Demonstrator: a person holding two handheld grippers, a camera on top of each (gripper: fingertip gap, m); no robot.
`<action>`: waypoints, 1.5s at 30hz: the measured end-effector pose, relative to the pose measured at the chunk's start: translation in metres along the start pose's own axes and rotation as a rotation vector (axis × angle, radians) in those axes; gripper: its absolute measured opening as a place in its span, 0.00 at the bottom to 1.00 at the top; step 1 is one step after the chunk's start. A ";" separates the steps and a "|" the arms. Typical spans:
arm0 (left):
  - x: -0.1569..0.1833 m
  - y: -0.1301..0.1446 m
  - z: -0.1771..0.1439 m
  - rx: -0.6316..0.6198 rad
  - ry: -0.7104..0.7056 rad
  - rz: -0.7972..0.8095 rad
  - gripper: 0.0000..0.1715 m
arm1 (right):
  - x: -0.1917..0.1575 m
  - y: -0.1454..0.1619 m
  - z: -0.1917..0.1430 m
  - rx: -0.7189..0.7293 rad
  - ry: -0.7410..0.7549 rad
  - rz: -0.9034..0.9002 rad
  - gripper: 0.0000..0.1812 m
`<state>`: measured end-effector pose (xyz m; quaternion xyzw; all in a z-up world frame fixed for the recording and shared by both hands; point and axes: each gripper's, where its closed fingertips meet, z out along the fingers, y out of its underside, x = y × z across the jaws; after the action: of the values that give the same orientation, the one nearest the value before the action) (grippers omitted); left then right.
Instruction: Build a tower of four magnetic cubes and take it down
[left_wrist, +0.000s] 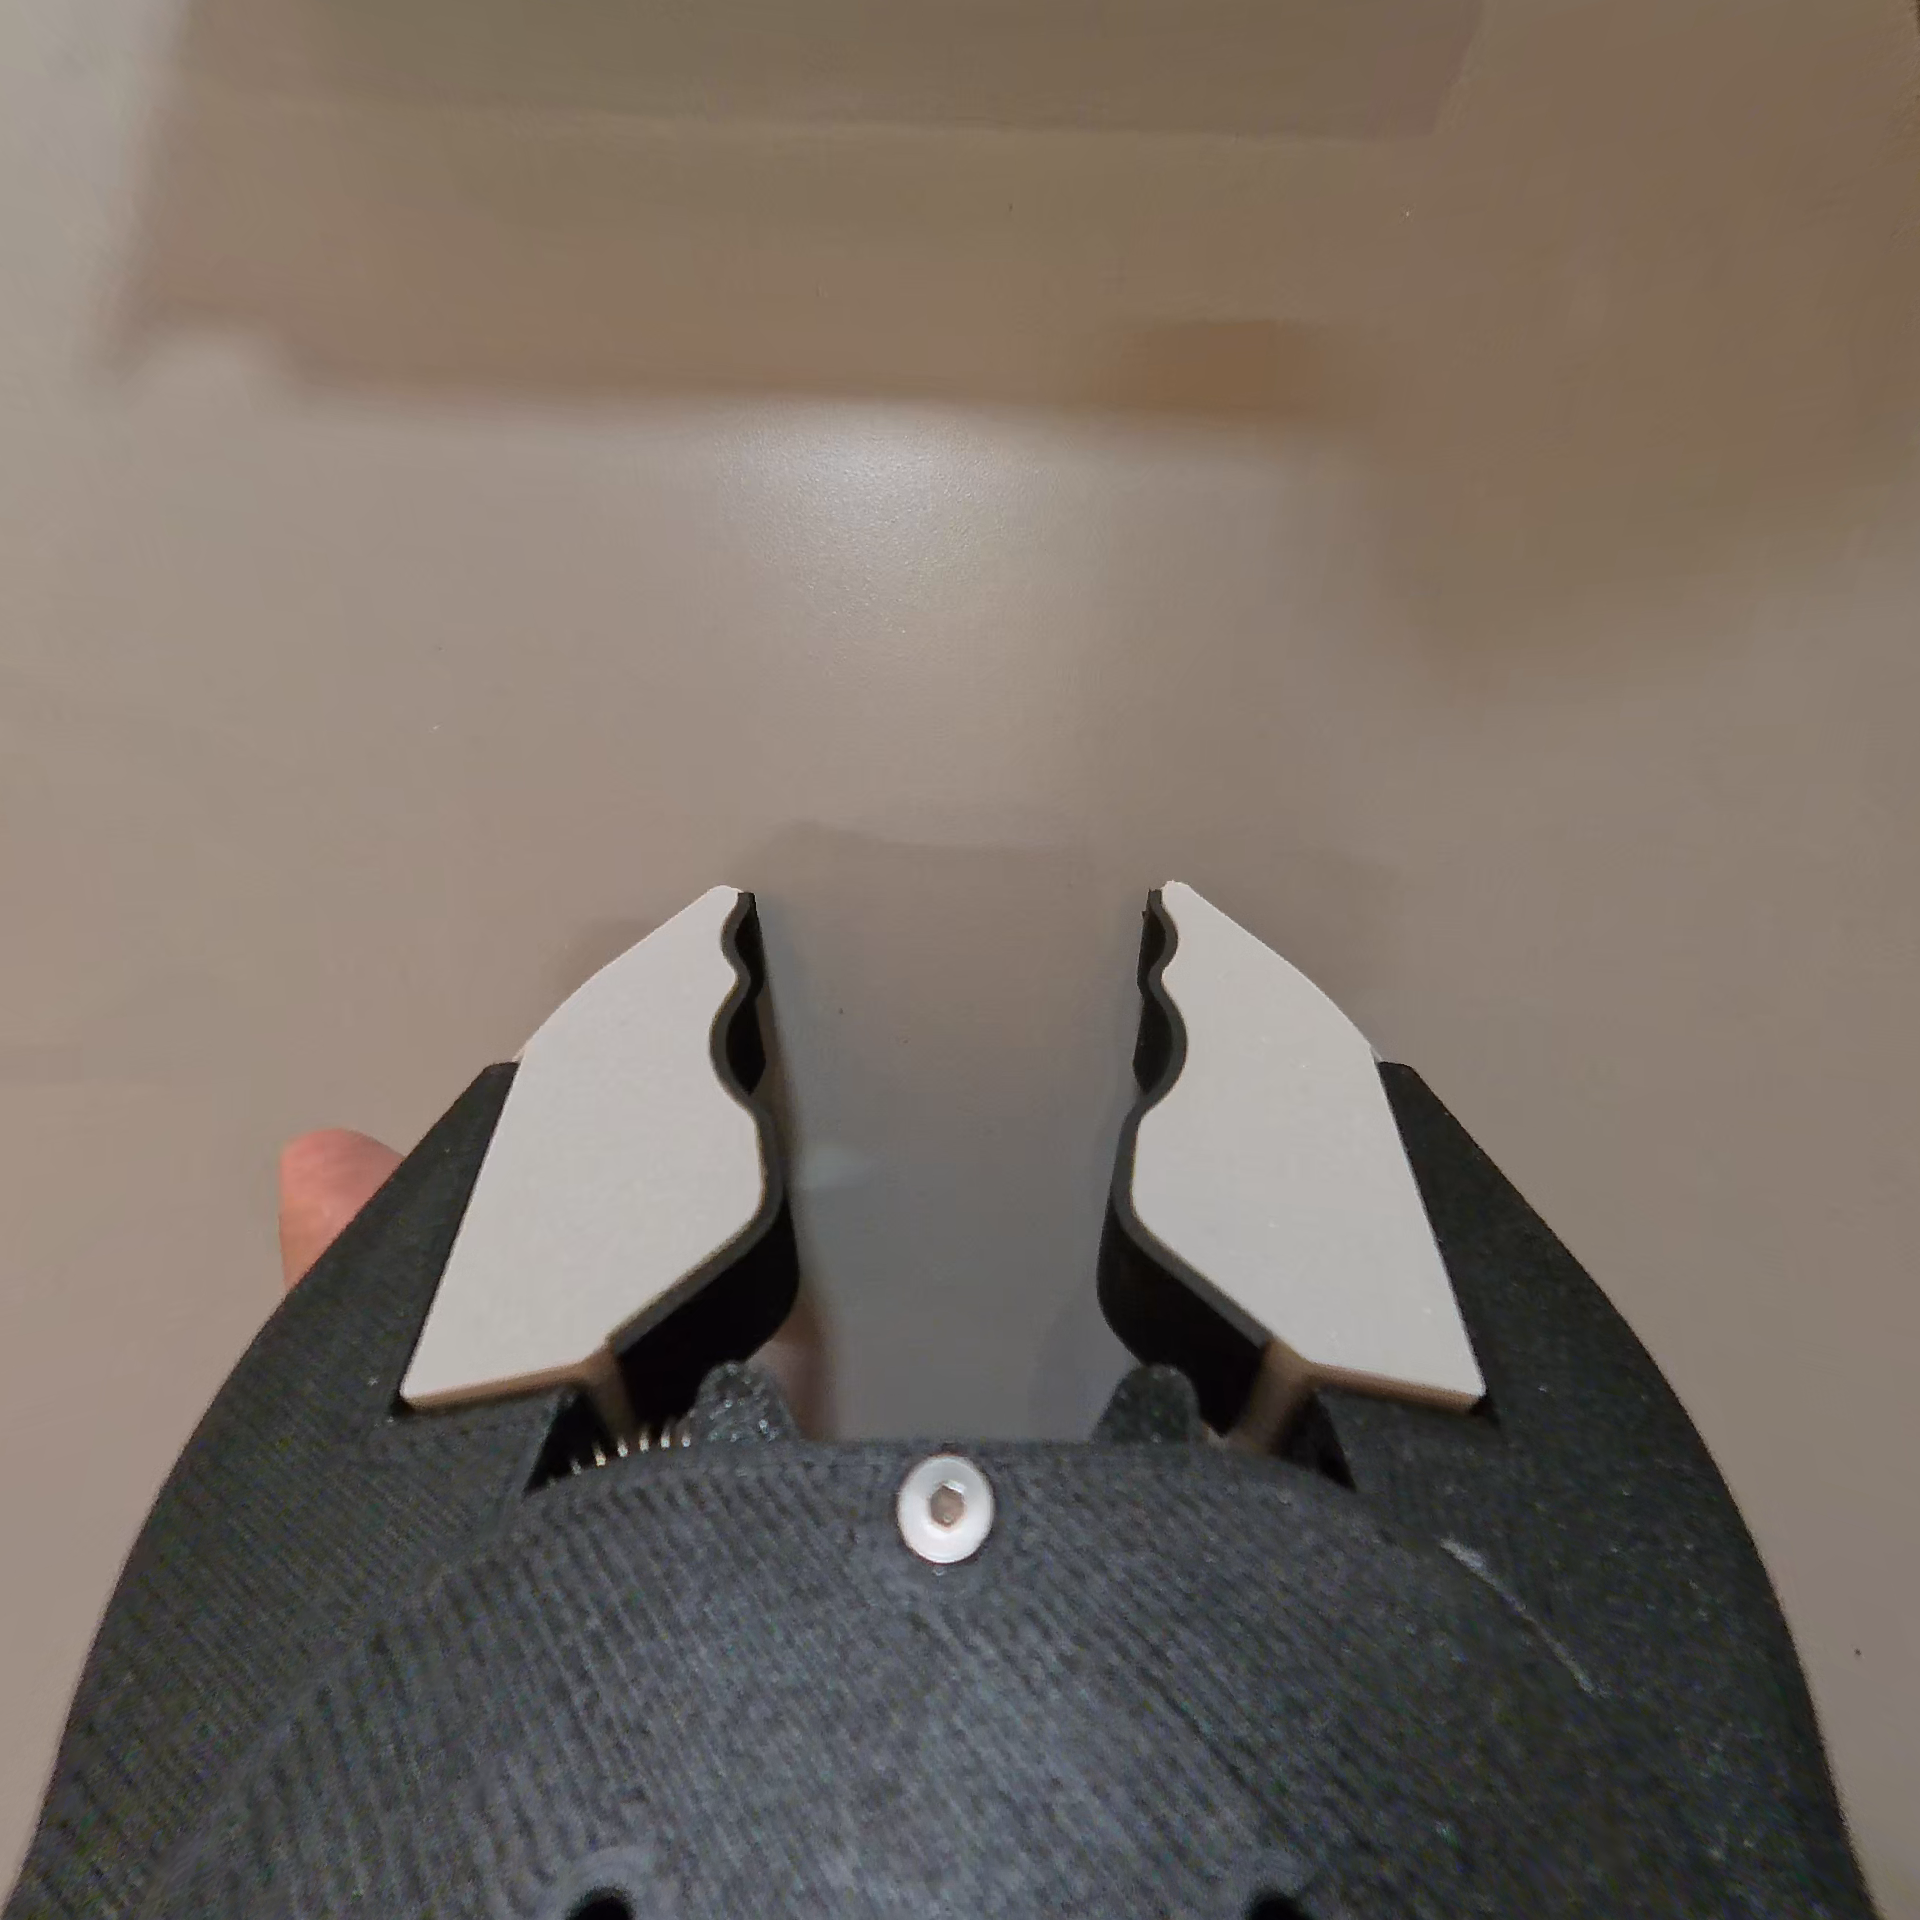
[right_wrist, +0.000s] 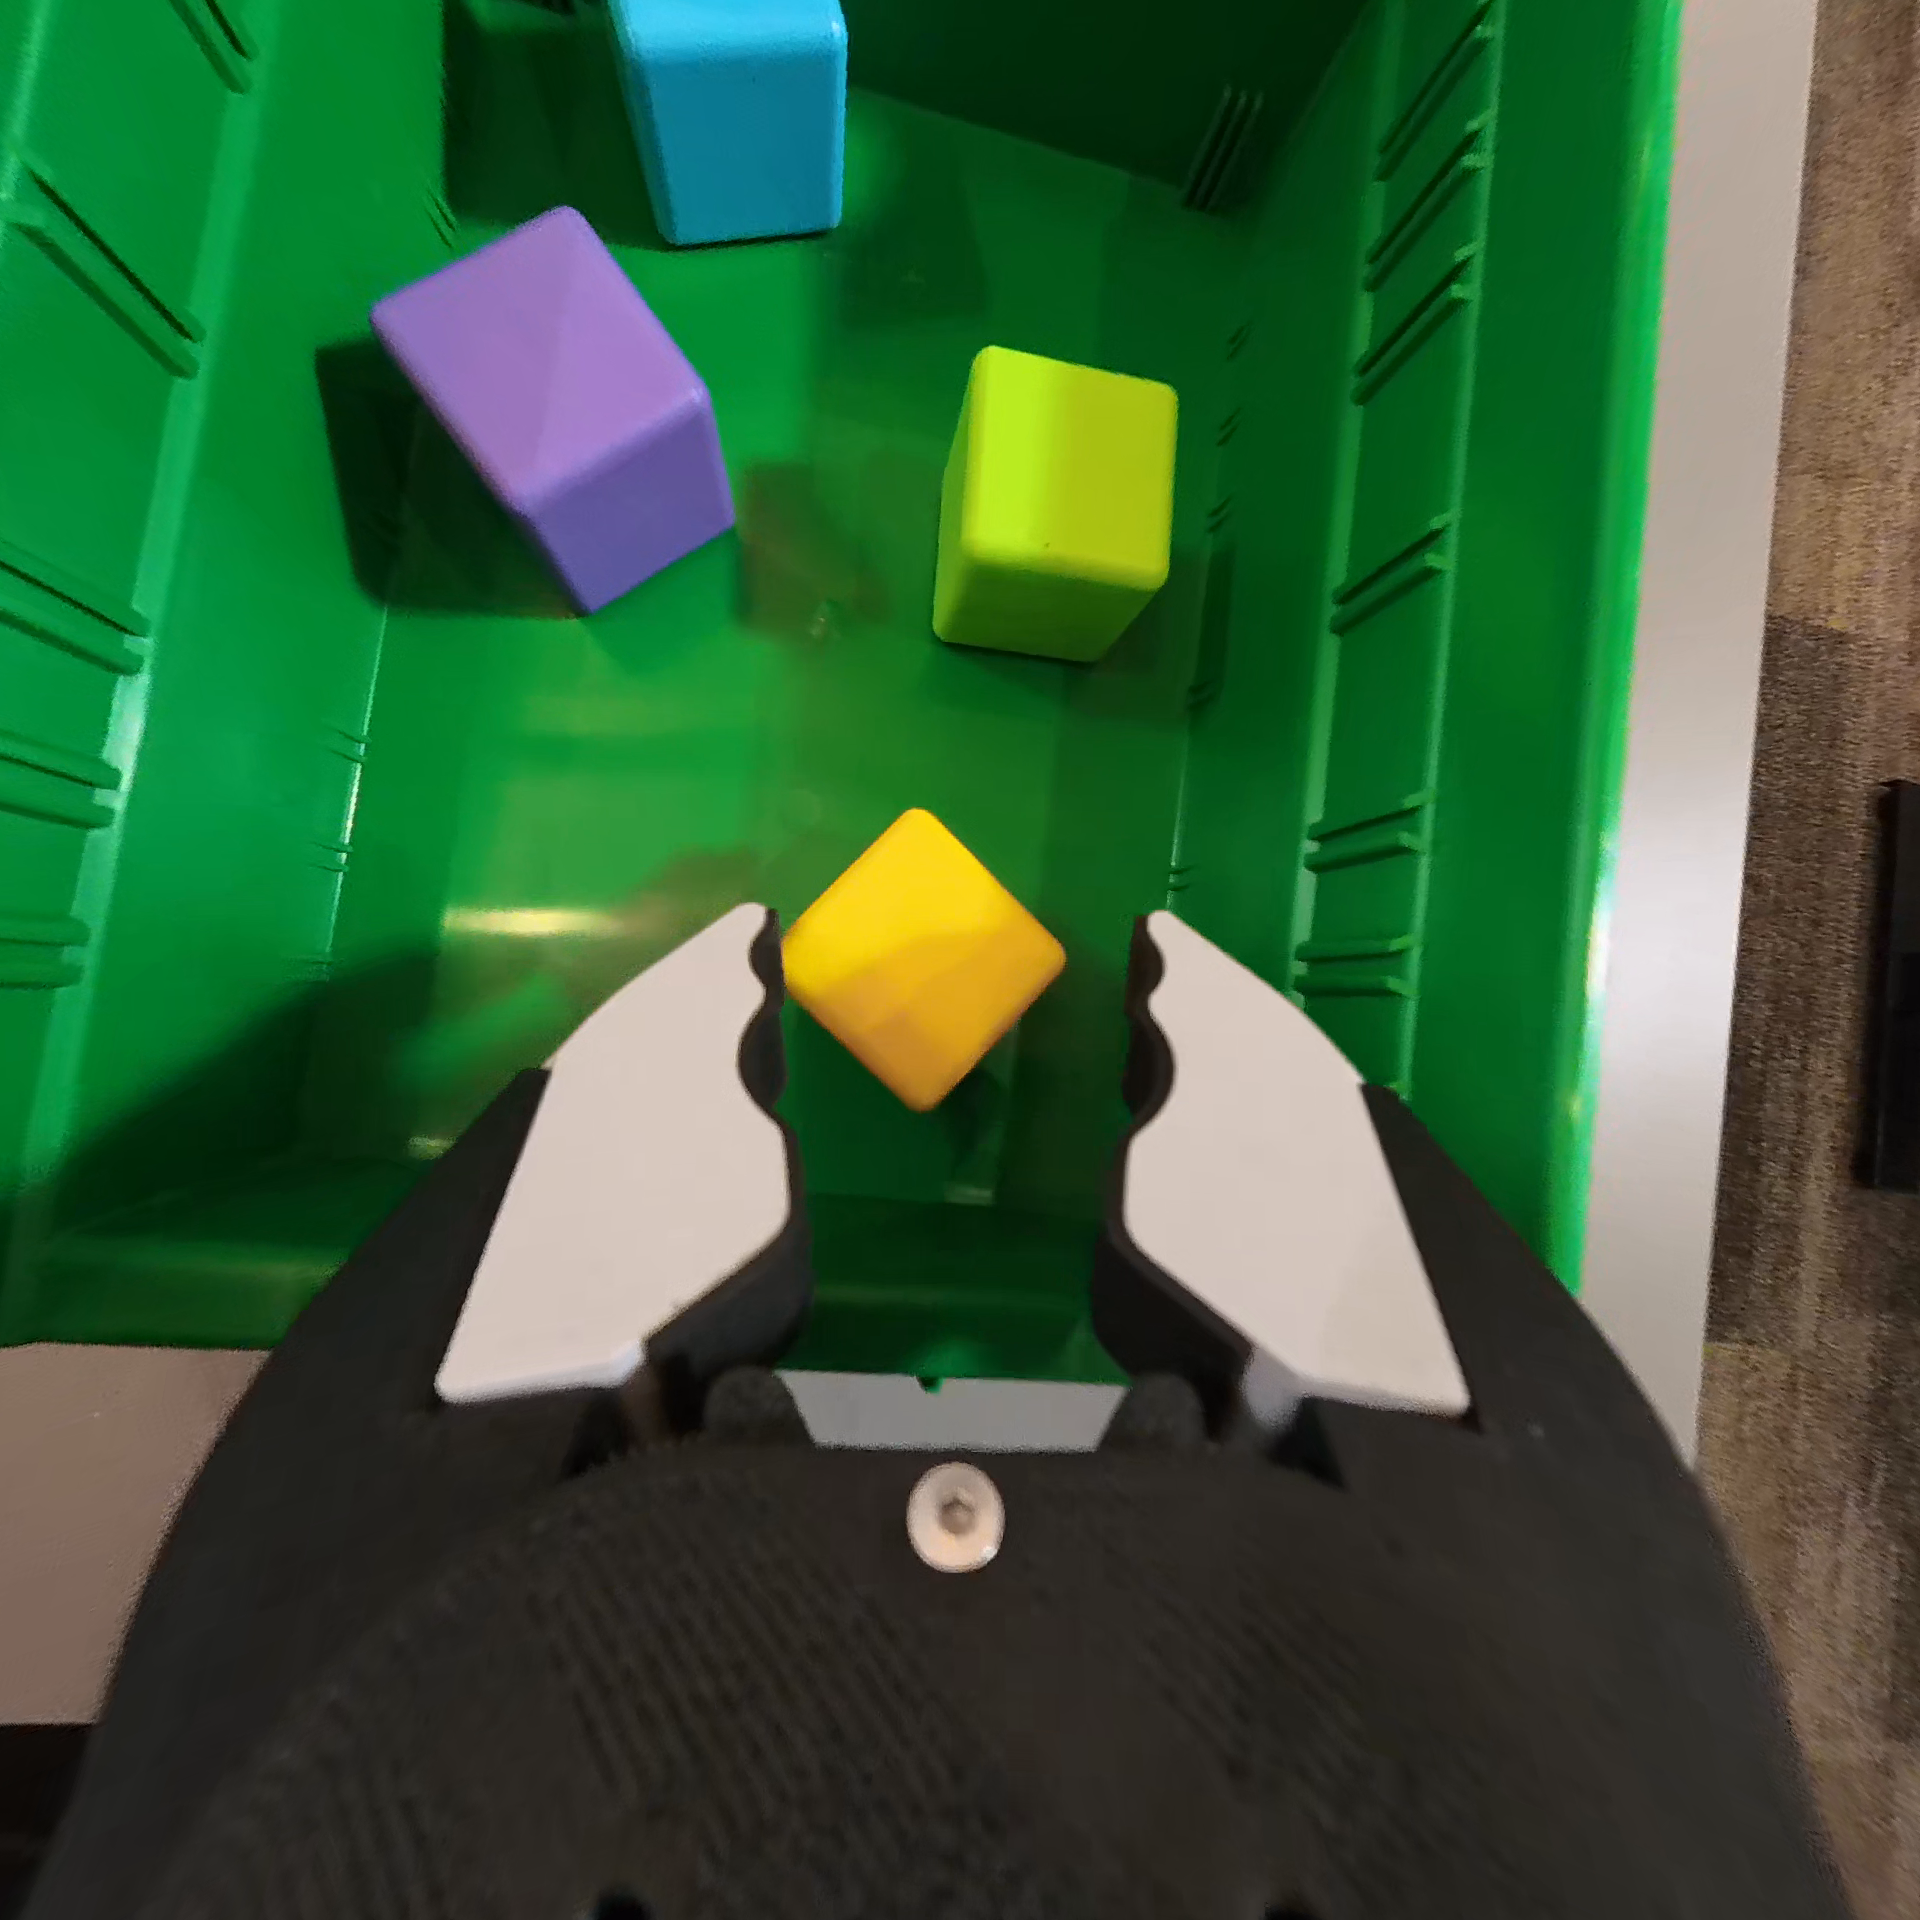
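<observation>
Left gripper (left_wrist: 954, 902) spread wide, holding nothing, above a plain beige surface (left_wrist: 935, 582). Fingertip (left_wrist: 324, 1195) showing at lower left.

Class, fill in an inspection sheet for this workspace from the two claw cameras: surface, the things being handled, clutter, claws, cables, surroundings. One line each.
Surface: plain beige table top under the left claw; pale table edge beside the bin.
Things: green bin holding a yellow block, a purple block, a lime block and a blue block, all apart from one another.
Clutter: nothing seen.
Claws: left claw open, over bare table, a fingertip at its side; right claw open over the bin, yellow block between its tips, contact unclear.
Cables: nothing seen.
Surroundings: mottled floor and a dark object at the right edge.
</observation>
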<state>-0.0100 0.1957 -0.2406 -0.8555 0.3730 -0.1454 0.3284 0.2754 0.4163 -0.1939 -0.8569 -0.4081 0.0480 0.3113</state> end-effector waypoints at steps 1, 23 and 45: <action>0.000 0.000 0.000 0.000 0.000 0.000 0.42 | 0.001 0.001 -0.001 -0.007 0.009 -0.006 0.36; 0.000 0.000 0.000 0.000 -0.001 0.000 0.42 | -0.001 0.005 -0.002 -0.050 0.009 0.002 0.32; -0.002 -0.002 0.003 -0.001 -0.014 -0.015 0.43 | 0.002 -0.080 -0.056 0.553 0.129 -0.041 0.18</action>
<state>-0.0087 0.1993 -0.2409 -0.8594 0.3644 -0.1419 0.3295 0.2421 0.4284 -0.1024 -0.7321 -0.3762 0.0964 0.5596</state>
